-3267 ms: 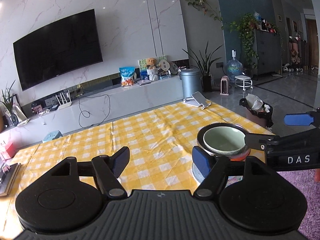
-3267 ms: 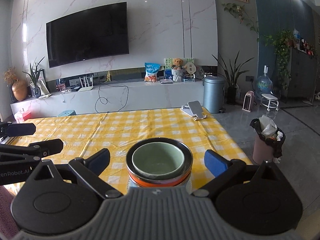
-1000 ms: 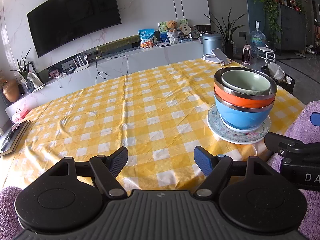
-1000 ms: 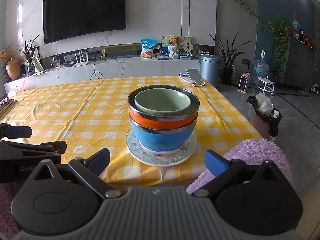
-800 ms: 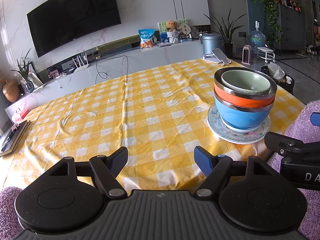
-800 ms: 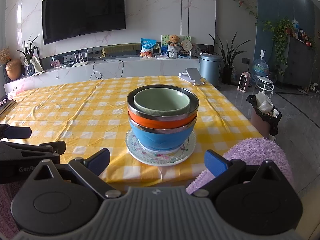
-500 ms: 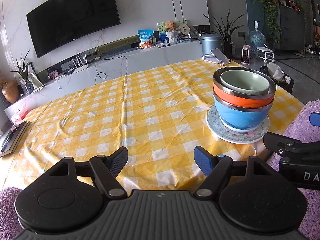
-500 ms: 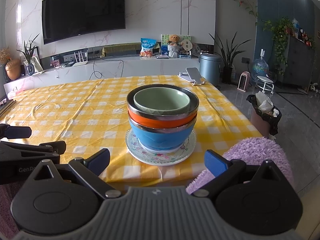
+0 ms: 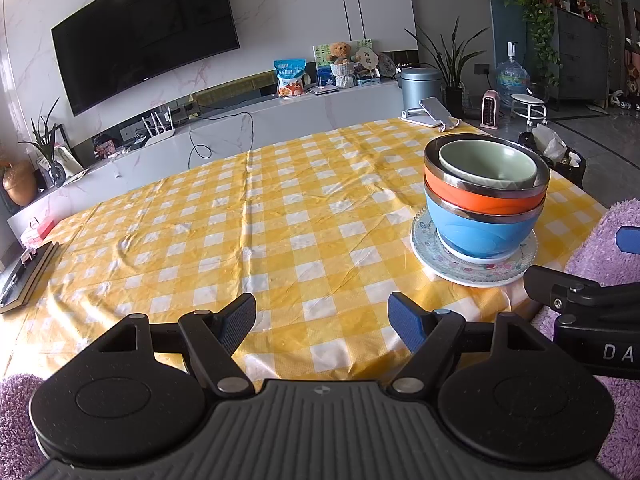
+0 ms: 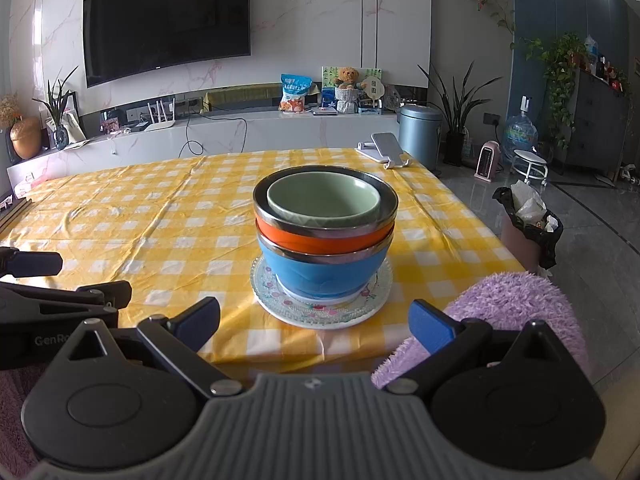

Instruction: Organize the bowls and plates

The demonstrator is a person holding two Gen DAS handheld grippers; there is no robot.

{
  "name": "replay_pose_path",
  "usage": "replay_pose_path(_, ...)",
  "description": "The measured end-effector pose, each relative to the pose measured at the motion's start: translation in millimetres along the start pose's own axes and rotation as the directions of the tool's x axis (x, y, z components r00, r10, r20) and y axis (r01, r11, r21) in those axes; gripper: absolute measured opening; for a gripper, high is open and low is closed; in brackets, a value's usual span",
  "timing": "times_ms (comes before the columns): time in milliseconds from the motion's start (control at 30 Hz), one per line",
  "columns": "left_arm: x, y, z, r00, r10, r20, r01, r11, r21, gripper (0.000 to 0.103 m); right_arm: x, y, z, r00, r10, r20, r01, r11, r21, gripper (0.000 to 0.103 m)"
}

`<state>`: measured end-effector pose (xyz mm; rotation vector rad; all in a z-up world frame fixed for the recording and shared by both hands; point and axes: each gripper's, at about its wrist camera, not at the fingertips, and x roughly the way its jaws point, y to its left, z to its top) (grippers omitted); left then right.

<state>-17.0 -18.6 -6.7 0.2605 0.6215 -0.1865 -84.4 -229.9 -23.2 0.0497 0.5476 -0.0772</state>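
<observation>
Where the black left gripper (image 9: 322,316) and black right gripper (image 10: 314,322) hang at the near table edge, jaws spread wide on both, blue pads apart, nothing between them. Cut off at the frame edge in each view: the other gripper's body, lettering on it only partly readable. Hidden under the yellow-and-white checked tablecloth (image 9: 280,216): the table top itself, cloth creased and draped over the near edge. Partly hidden by the right gripper: a fuzzy purple seat (image 10: 516,304) just beside the table corner. Beyond the cloth, a long white marble-look console (image 10: 248,132) with a black curved television (image 10: 166,20) on the wall above, a grey-blue cylindrical bin (image 10: 420,136) on the floor, a white phone stand (image 10: 386,150) at the far table corner. Near the right front of the table, directly ahead of the right gripper, a round glass plate with floral rim (image 10: 320,312); stacked on it a blue steel-rimmed bowl (image 10: 320,272), an orange steel-rimmed bowl (image 10: 316,238) nested inside, and a pale green ceramic bowl (image 10: 324,200) on top, slightly off-centre.
</observation>
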Motion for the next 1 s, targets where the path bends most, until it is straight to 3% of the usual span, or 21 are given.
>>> replay_pose_path(1000,-3.1,0.2,-0.4,1.000,-0.008,0.015,0.008,1.000,0.001,0.088,2.9,1.0,-3.6,1.000,0.000,-0.011,0.000,1.000,0.002,0.099)
